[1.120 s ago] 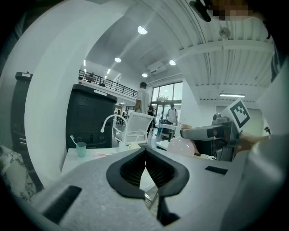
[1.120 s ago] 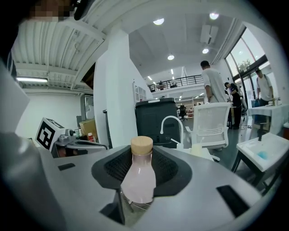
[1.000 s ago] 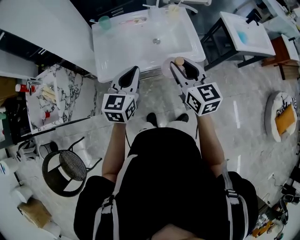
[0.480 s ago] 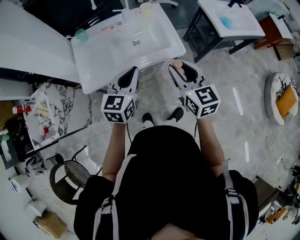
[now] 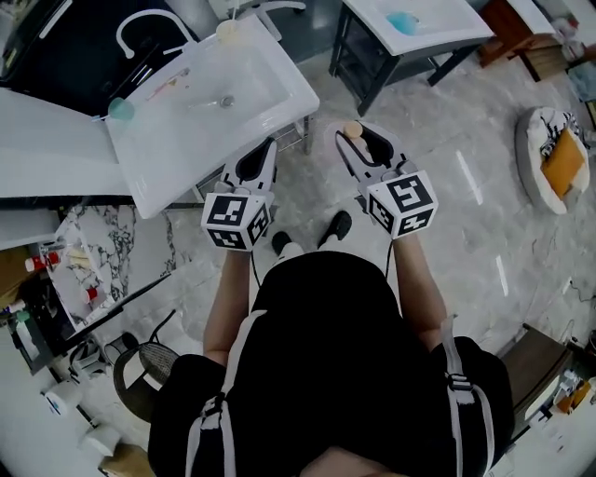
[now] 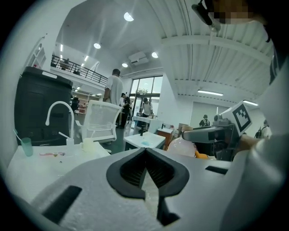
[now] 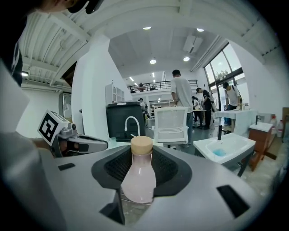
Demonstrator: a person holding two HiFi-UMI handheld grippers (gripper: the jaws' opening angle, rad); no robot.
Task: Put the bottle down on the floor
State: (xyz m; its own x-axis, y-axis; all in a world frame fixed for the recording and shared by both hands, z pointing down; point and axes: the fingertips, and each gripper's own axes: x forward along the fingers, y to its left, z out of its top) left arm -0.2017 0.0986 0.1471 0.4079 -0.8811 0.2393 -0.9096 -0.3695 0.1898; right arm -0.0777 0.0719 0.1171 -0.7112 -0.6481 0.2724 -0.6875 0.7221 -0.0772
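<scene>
A white sink (image 5: 251, 74) lies just ahead of the left jaws, with a green cup (image 5: 120, 109) on its rim, further left. Beyond the right jaws stands a second sink (image 5: 447, 23) with something blue in it. Well to their right lies a round cushion (image 5: 529, 154).

Bottle (image 7: 139, 173) — in right gripper (image 5: 361, 140), above floor (image 5: 466, 233)
</scene>
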